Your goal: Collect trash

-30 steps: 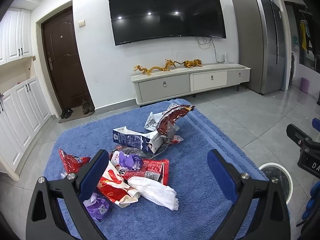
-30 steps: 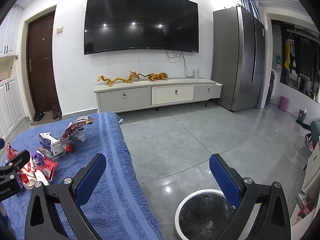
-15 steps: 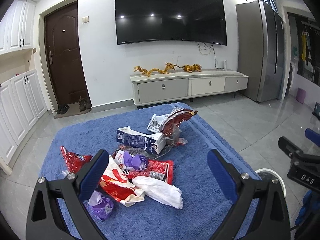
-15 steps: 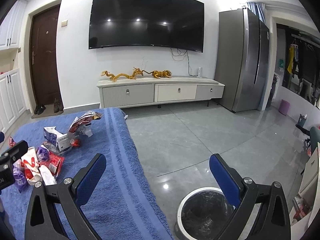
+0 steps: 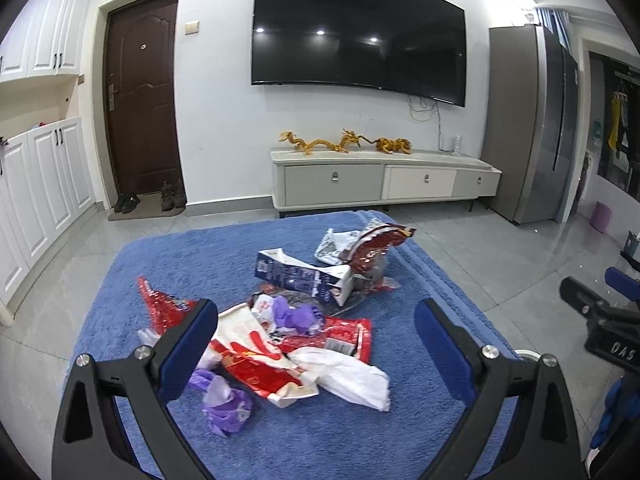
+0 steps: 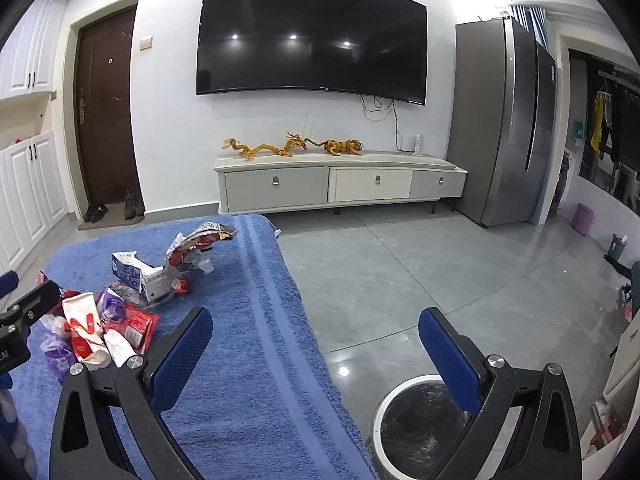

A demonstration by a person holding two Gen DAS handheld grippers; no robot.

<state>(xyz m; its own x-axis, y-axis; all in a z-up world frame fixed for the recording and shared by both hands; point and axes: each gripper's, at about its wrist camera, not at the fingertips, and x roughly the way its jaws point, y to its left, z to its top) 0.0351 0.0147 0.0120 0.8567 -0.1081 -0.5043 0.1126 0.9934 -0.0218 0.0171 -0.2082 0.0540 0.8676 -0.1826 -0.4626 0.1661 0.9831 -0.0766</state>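
Blue towel [image 5: 280, 248] bearing heaped trash: blue-and-white carton [image 5: 304, 276], red wrappers [image 5: 344, 334], white tissue [image 5: 352, 376], purple wrapper [image 5: 228, 400]; print unreadable. Bin [image 6: 416, 424] on floor beside towel. Left gripper [image 5: 316, 332] and right gripper [image 6: 316, 340] both spread, empty; "DAS" legible on right gripper.

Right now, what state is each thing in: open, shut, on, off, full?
Left tool: open, holding nothing.
Right tool: open, holding nothing.
Milk carton: torn open, lying on its side.
Trash bin: open, black liner.
TV: off.
Door: shut.
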